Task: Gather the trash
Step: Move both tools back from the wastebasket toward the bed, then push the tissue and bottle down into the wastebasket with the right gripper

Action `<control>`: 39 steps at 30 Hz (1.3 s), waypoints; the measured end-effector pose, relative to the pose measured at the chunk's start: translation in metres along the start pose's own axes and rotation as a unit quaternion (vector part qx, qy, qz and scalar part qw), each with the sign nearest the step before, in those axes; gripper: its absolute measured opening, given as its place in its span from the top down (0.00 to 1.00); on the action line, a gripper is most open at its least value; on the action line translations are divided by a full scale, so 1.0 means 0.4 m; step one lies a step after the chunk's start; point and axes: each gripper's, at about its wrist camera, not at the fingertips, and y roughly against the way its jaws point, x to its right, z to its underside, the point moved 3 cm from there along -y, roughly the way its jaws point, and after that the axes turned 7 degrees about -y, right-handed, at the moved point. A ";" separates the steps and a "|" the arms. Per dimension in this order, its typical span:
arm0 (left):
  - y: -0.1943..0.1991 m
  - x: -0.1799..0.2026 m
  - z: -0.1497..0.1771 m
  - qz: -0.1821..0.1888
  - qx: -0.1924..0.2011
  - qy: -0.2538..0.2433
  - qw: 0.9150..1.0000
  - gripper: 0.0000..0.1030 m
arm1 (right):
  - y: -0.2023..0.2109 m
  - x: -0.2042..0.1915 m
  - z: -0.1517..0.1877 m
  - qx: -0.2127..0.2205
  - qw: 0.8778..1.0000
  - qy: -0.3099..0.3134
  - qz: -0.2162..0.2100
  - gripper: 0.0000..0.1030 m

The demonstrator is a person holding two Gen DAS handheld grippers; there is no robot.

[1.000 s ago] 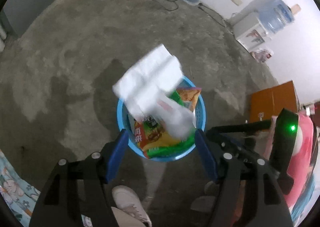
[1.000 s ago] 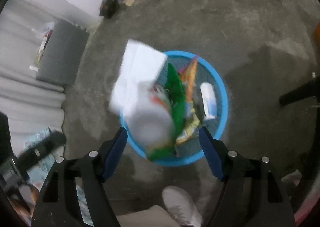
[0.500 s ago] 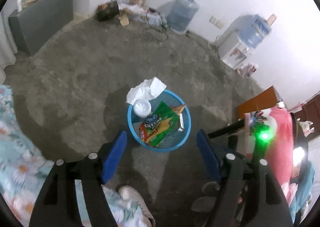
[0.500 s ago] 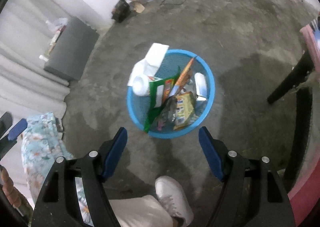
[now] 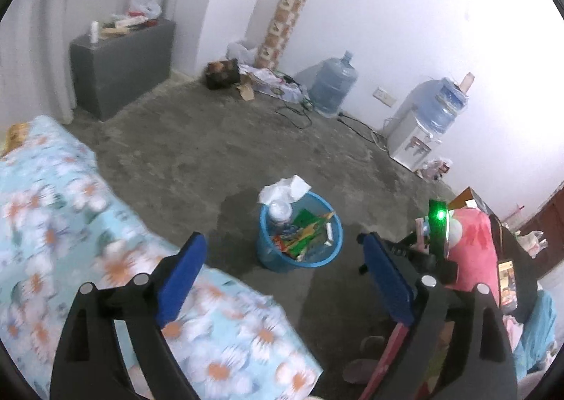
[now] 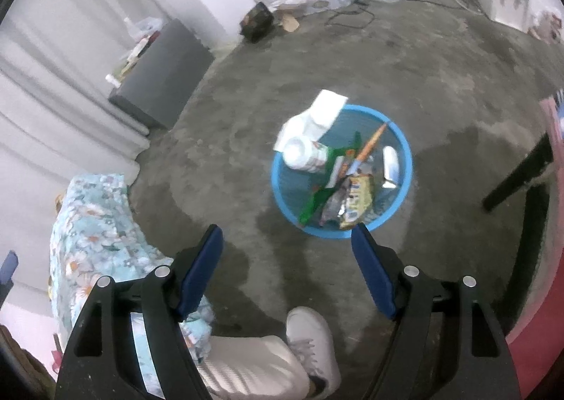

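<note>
Both my grippers are released and grasp nothing: the left gripper [image 5: 282,259], whose jaws have just been opening wider, and the right gripper [image 6: 287,248]. I see the round blue plastic trash basket [image 6: 405,156] on the grey concrete floor [image 6: 405,58], holding a white crumpled tissue [image 6: 326,110], a clear plastic bottle [image 6: 305,153] and green snack wrappers [image 6: 326,185]

Bare grey concrete floor [image 5: 197,149], mottled with darker patches. White plastered walls [image 5: 387,12]. Grey cabinet [image 5: 120,65] against pale curtains [image 5: 31,29], cluttered on top. Patterned tall roll [image 5: 282,24] in corner. Blue water jug [image 5: 333,84] beside cables; white dispenser [image 5: 416,139] with bottle. Floral light-blue bedding [image 5: 53,223] at left.
</note>
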 end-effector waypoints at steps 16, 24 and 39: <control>0.156 -0.140 0.105 -0.076 0.020 0.041 0.996 0.09 | -0.159 -0.088 -0.137 -0.020 0.999 0.040 0.030 0.21; 0.189 -0.218 0.107 -0.117 0.019 0.077 0.990 0.08 | -0.360 -0.103 -0.295 -0.023 0.994 0.043 0.101 0.16; 0.224 -0.326 0.119 -0.185 -0.007 0.131 0.974 0.08 | -0.682 -0.070 -0.420 -0.062 0.974 0.058 0.212 0.13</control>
